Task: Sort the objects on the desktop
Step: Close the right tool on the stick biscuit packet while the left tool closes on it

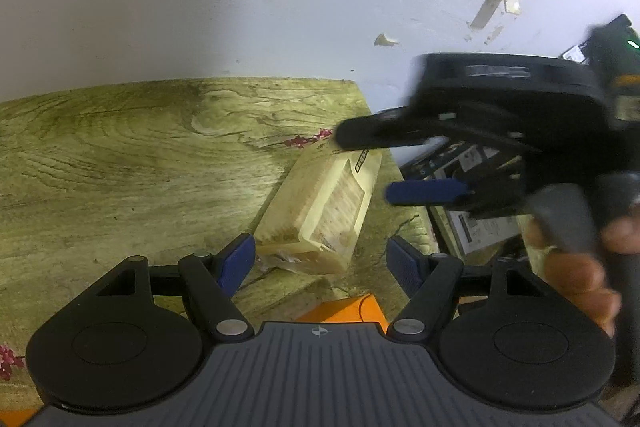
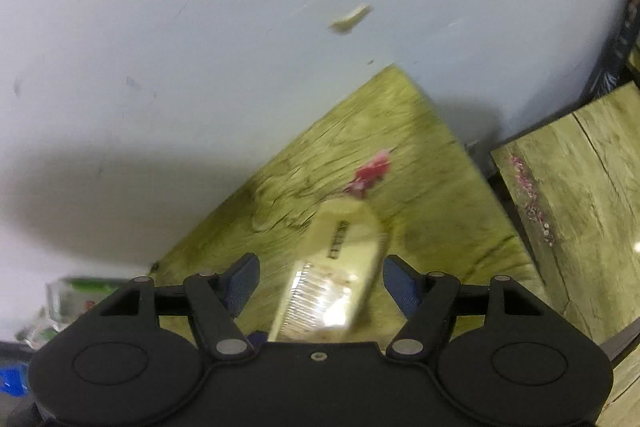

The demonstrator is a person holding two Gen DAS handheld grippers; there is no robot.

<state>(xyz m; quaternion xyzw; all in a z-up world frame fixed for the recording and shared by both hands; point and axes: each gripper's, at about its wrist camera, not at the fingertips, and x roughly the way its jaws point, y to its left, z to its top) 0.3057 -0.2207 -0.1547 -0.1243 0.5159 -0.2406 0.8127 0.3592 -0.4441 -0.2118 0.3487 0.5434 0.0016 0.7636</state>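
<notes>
Packet point(image 1: 320, 211): lying on tabletop point(image 1: 120, 155), near its corner.
L gripper point(image 1: 320, 263): hovering before packet, jaws apart.
R gripper point(image 2: 320, 283): straddling packet, jaws apart, pads not pressing.

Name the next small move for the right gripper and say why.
Probably lift the right gripper clear and back off. Its jaws stand open, not pressing the packet, which lies flat on the table, so it looks released.

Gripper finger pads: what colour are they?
Blue pads on black arms, clearest in the left wrist view.
</notes>
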